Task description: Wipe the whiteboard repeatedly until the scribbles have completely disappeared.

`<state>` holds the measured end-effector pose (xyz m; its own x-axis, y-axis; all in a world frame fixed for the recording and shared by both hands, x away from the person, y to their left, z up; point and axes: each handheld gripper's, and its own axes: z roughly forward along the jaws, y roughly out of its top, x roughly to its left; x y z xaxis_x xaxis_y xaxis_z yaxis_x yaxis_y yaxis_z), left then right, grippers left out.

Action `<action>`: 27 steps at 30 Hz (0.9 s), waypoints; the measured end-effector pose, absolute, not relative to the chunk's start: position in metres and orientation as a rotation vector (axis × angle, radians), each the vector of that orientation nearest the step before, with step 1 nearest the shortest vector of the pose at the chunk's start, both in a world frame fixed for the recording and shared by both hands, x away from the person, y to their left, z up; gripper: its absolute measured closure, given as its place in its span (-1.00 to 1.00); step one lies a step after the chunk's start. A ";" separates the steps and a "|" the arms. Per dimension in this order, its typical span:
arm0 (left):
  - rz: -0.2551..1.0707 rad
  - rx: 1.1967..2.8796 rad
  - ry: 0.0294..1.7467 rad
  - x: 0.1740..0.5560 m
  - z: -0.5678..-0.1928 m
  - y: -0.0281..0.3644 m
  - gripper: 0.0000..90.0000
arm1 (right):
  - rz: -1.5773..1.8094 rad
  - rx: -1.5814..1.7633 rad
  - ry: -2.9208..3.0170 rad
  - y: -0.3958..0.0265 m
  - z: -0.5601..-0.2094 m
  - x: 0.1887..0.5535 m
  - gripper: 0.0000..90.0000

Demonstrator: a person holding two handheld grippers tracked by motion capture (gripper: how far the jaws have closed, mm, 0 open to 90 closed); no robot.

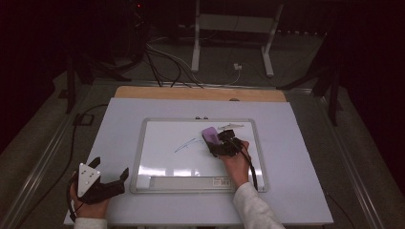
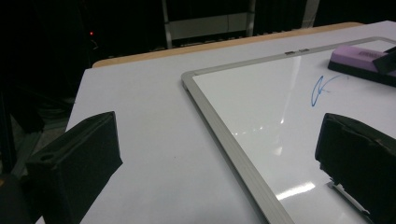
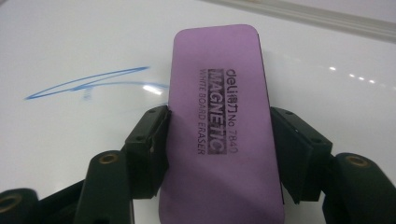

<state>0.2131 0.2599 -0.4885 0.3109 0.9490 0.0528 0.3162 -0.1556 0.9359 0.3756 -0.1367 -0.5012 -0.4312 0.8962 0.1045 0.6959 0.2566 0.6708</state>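
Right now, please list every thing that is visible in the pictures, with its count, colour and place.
eraser: one, purple with black print, flat on the whiteboard near its far edge, held at its two long sides.
whiteboard: one, white with a silver frame, lying in the middle of the table.
pen mark: one, blue, a thin stroke on the whiteboard just left of the eraser.
table: one, white top with a wooden strip at the far edge.
stand: one, white legs, on the floor behind the table.
cables: several, dark and white, on the floor behind the table.
right gripper: one, black, shut on the eraser.
left gripper: one, black, open, at the table's near left corner.
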 end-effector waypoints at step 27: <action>0.869 1.670 1.159 0.214 -0.489 0.259 -0.98 | 0.972 1.460 2.205 -0.131 -0.498 0.383 -0.09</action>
